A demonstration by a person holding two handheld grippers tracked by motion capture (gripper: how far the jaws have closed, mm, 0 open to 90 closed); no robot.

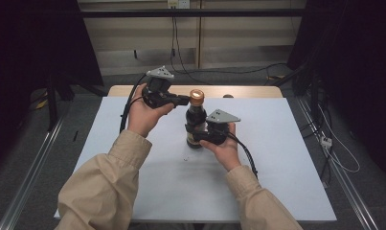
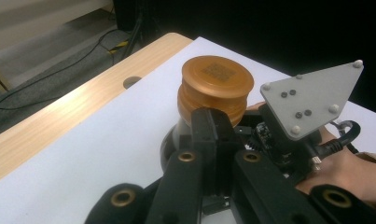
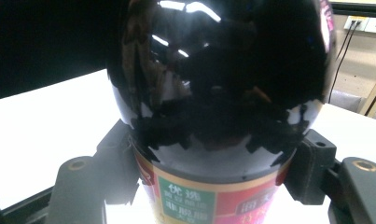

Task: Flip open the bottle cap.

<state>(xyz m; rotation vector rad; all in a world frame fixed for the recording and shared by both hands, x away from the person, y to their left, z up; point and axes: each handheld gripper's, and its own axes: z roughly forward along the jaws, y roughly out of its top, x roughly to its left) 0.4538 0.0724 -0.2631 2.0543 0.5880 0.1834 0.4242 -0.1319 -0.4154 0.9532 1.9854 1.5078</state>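
Glossy black glass swells just ahead of the right gripper's camera: the bottle (image 3: 223,93), upright near the middle of the white desk (image 1: 277,182), its red and green label showing below the shoulder. Right gripper (image 1: 202,136) is clamped across the bottle's lower body at the label, one jaw on each side, holding it steady. Left gripper (image 1: 186,99) comes in level at the top; its jaws are drawn close together and sit against the lower edge of the gold cap (image 2: 216,86), though whether they truly pinch the cap or only press on it I cannot tell.

Judging by its look, the bottle is glass and full of dark liquid, so fairly heavy, stiff, breakable and slick on its polished shoulder. The labelled waist gives the better purchase for holding, since the paper offers friction and the sides run straight there. The cap is ridged and hard, good for a twisting grip, but narrow, so a bite taken too near its rim could slip off.
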